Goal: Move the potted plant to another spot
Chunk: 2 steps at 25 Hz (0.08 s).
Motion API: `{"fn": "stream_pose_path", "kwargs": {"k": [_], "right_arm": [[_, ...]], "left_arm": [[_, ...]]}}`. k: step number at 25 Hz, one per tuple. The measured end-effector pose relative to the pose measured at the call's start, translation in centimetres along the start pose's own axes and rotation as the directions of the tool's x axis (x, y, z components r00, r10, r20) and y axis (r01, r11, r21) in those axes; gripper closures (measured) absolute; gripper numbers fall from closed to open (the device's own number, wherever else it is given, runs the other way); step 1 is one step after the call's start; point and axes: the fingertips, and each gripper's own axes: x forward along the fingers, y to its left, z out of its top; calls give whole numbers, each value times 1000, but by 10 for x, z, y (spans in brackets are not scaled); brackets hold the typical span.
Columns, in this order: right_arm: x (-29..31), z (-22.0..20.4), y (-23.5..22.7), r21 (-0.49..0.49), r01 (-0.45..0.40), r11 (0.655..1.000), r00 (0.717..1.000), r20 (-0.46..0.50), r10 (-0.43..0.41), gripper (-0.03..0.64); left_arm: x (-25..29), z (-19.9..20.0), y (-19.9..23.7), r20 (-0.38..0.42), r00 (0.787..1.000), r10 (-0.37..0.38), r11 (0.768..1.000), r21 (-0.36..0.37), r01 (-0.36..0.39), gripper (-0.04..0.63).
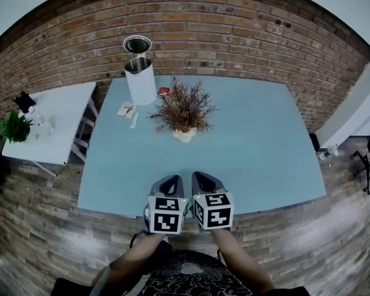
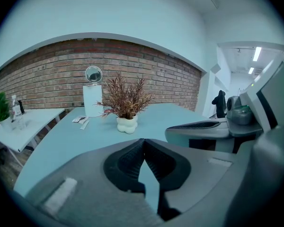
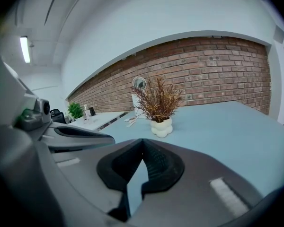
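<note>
The potted plant (image 1: 184, 111), reddish-brown dry sprigs in a lumpy white pot, stands near the middle of the light blue table (image 1: 253, 147). It also shows ahead in the left gripper view, potted plant (image 2: 126, 103), and in the right gripper view, potted plant (image 3: 160, 105). My left gripper (image 1: 171, 182) and right gripper (image 1: 203, 179) hover side by side over the table's near edge, well short of the plant. Both have their jaws closed tip to tip with nothing between them, seen as left gripper (image 2: 143, 141) and right gripper (image 3: 142, 141).
A white cylinder with a round mirror on top (image 1: 140, 73) stands at the table's far left, with small papers (image 1: 127, 110) beside it. A white side table (image 1: 49, 125) to the left carries a green plant (image 1: 14, 127) and bottles. A brick wall runs behind.
</note>
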Motion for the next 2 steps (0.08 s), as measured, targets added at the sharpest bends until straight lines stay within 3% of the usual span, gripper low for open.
{"fn": "stream_pose_path", "kwargs": {"k": [2], "right_arm": [[-2, -2, 0, 5, -2, 1000, 1000, 2, 2, 611]], "left_arm": [[-2, -2, -2, -1, 1000, 1, 1000, 0, -1, 595]]}}
